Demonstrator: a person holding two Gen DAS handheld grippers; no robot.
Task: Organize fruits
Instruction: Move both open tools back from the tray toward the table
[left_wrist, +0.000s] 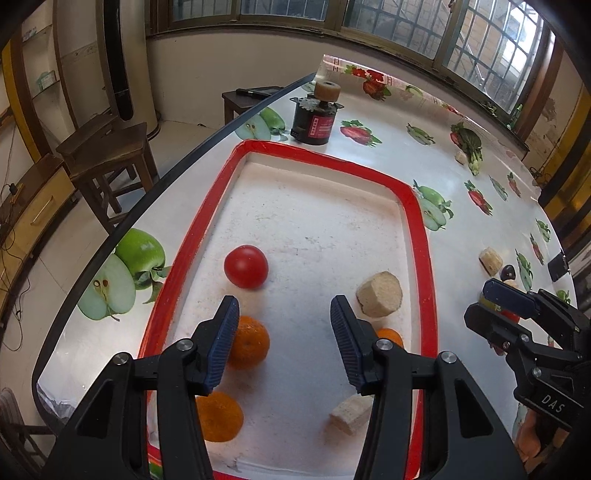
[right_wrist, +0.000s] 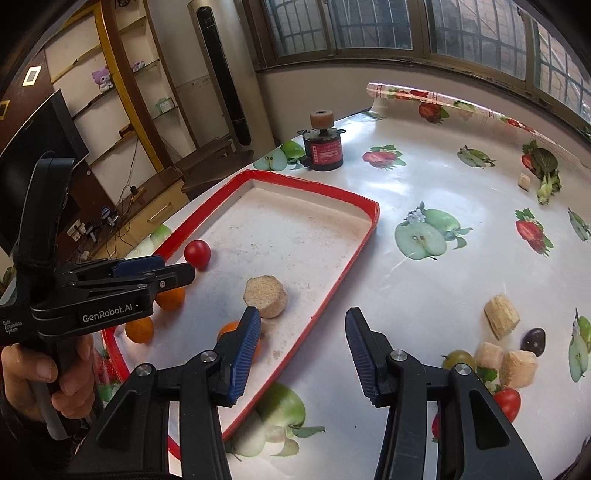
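Both my grippers, left (left_wrist: 284, 325) and right (right_wrist: 303, 339), gape empty; tray (left_wrist: 417, 236) holds tomato (left_wrist: 246, 266), oranges; lower-right fruits (right_wrist: 508, 404) remain.

The left gripper (left_wrist: 284, 314) points steeply downward, its blue-padded jaws parted with nothing between them. The right gripper (right_wrist: 303, 328) tilts downward alongside it, jaws likewise apart and empty. A hand (right_wrist: 48, 373) grips the left gripper's handle.
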